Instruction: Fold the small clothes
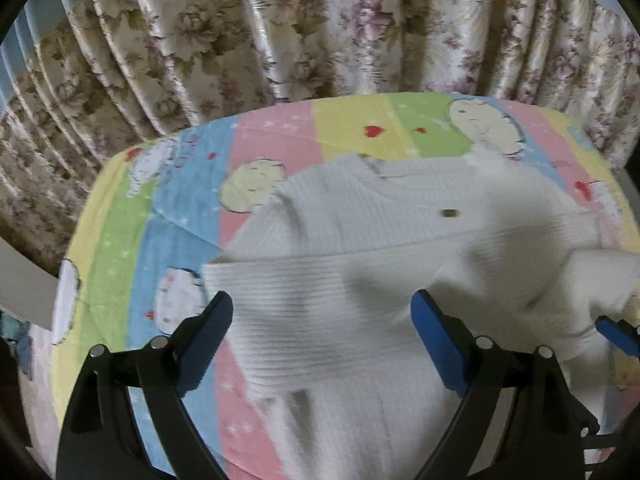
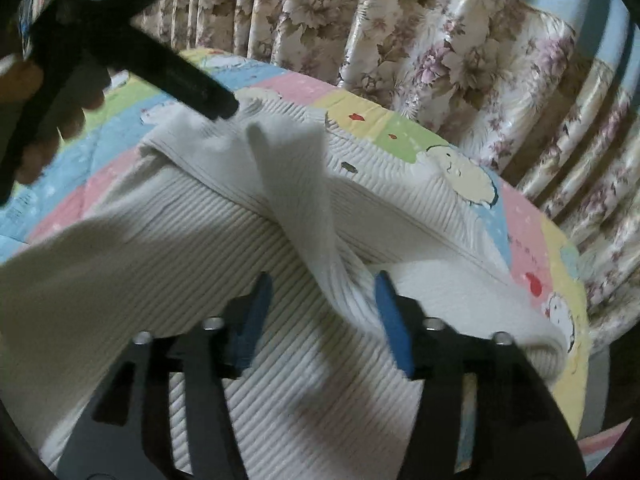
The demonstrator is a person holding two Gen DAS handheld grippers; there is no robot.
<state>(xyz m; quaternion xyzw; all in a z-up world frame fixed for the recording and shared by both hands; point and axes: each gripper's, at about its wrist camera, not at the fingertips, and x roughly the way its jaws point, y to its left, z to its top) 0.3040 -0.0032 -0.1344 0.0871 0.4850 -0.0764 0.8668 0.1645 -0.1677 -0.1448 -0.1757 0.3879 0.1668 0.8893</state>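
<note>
A white ribbed knit sweater point(image 1: 360, 232) lies spread on a round table with a pastel cartoon cloth point(image 1: 120, 248). My left gripper point(image 1: 322, 320) is open above a sleeve folded across the body, jaws wide apart, nothing between the pads. In the right wrist view the sweater point(image 2: 180, 260) fills the foreground. My right gripper point(image 2: 322, 308) is open, its blue pads point(image 2: 394, 328) standing on either side of a raised ridge of fabric point(image 2: 304, 184) without pinching it. The left gripper's black finger point(image 2: 188, 80) and the hand holding it show at upper left.
Floral curtains point(image 1: 280, 28) hang close behind the table. The table's far edge point(image 2: 400, 112) curves just before them. The right gripper's blue fingertip point(image 1: 614, 332) shows at the right edge of the left wrist view. A white object point(image 1: 24, 284) sits at the left.
</note>
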